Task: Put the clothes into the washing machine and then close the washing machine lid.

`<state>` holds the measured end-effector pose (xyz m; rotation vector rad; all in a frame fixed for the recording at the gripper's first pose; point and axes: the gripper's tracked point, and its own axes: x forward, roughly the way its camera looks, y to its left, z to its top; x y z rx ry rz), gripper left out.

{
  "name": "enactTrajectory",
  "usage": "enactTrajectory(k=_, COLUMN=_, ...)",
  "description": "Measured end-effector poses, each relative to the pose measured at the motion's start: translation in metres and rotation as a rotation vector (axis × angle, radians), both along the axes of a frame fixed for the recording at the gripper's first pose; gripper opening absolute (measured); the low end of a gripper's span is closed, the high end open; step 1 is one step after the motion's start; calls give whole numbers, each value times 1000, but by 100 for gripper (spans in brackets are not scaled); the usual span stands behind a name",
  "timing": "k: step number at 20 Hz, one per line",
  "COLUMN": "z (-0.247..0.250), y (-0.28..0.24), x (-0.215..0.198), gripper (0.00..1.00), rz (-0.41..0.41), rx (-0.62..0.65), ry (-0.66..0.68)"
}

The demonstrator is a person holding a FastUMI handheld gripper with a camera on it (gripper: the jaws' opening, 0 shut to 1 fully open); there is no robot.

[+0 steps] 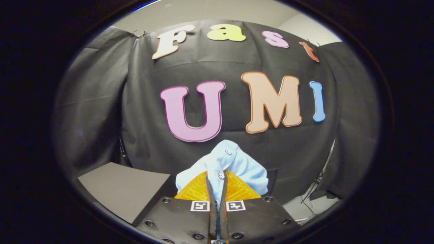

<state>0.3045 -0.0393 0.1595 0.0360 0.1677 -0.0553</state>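
Against black cloth (101, 101), jaws-pinched buttoned garment (234, 162)

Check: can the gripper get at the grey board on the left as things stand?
Probably not to grasp it. The gripper is shut on the light blue shirt, so its fingers are occupied. The grey board lies left of them with nothing visible between.

The gripper (217, 179) has its two fingers pressed together on a shirt (234, 162), which bunches up just past them. A flat board (123, 189) lies to their left. The cloth wall (101, 101) stands behind everything.
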Motion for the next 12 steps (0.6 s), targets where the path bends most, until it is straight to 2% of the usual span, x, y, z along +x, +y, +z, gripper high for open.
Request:
enactTrajectory(k=4, z=-67, y=12, x=3, gripper=4, rz=56, rx=-82, ry=109)
enactTrajectory(k=9, z=-151, y=34, x=9, gripper=7, rz=124, rx=-94, ry=237)
enactTrajectory(k=12, z=-193, y=32, x=12, gripper=9, rz=120, rx=-85, ry=306)
